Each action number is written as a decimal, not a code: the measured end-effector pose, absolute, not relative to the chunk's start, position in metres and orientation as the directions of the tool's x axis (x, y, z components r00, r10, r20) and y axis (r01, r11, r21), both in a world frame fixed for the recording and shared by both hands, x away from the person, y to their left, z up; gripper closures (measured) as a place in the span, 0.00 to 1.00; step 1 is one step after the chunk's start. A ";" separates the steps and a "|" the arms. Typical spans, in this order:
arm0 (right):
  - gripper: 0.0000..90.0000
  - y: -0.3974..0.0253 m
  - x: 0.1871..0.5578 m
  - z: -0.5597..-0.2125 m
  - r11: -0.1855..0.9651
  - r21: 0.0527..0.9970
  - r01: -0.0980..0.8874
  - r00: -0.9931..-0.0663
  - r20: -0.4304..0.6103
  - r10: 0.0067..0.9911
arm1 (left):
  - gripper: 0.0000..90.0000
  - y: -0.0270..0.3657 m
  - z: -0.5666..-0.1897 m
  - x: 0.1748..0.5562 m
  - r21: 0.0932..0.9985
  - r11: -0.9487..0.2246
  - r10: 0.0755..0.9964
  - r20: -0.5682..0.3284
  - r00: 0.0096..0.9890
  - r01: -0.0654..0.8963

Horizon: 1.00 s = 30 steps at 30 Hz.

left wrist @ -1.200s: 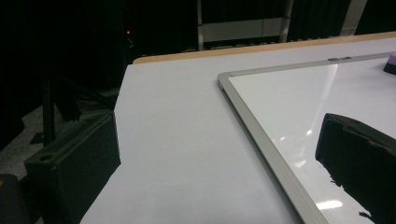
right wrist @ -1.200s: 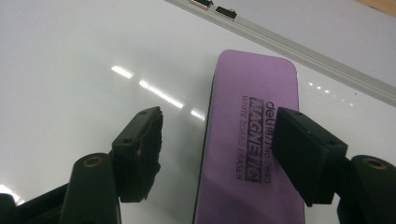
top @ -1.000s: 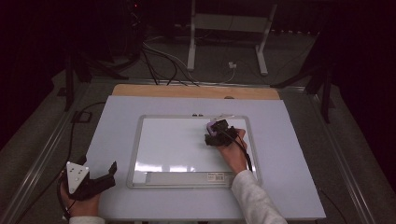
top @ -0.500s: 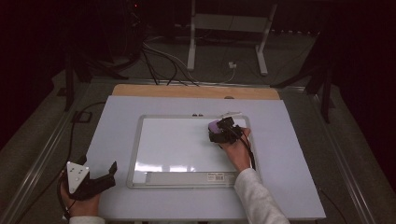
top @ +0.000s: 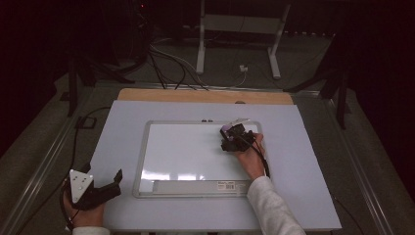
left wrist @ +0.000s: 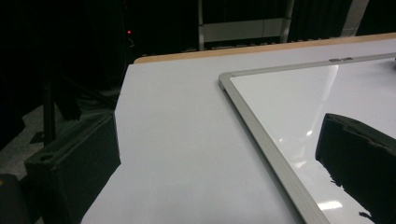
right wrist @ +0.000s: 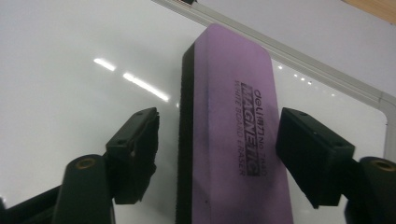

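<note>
A purple whiteboard eraser with a black felt base lies flat on the whiteboard near its far right corner. My right gripper straddles it, open, with a gap between the eraser and each jaw. From above, the eraser shows at the tip of the right gripper, on the whiteboard. My left gripper rests at the table's near left corner, open and holding nothing. In its own view, the left gripper looks along the whiteboard and its left frame.
The whiteboard's silver frame lies on a pale table top with a wooden strip at the far edge. Cables and a white stand are on the dark floor beyond.
The right hand and gripper have shifted slightly toward the board's far edge, and the eraser's purple top now shows at the gripper's tip. The left gripper has stayed put.
</note>
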State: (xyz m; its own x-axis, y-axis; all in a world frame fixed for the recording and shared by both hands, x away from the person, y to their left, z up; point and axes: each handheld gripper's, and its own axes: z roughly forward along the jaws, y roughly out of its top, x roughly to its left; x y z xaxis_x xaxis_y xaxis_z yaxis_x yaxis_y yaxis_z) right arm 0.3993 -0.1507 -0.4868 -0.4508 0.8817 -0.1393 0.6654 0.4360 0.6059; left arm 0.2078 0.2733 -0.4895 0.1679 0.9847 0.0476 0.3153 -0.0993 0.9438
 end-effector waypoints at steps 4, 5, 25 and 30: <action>0.34 -0.153 0.403 -0.489 0.436 0.582 0.686 -0.443 -0.142 0.885 | 0.01 0.274 -0.489 0.207 0.944 -0.100 0.985 0.048 0.168 0.316; 0.36 -0.156 0.405 -0.491 0.426 0.573 0.700 -0.437 -0.128 0.890 | 0.01 0.274 -0.489 0.207 0.944 -0.099 0.985 0.048 0.167 0.315; 0.70 -0.161 0.394 -0.472 0.353 0.652 0.671 -0.371 -0.117 0.921 | 0.01 0.274 -0.489 0.207 0.943 -0.101 0.985 0.050 0.167 0.316; 0.70 -0.165 0.388 -0.460 0.316 0.678 0.664 -0.353 -0.088 0.932 | 0.01 0.273 -0.489 0.208 0.943 -0.100 0.985 0.049 0.167 0.316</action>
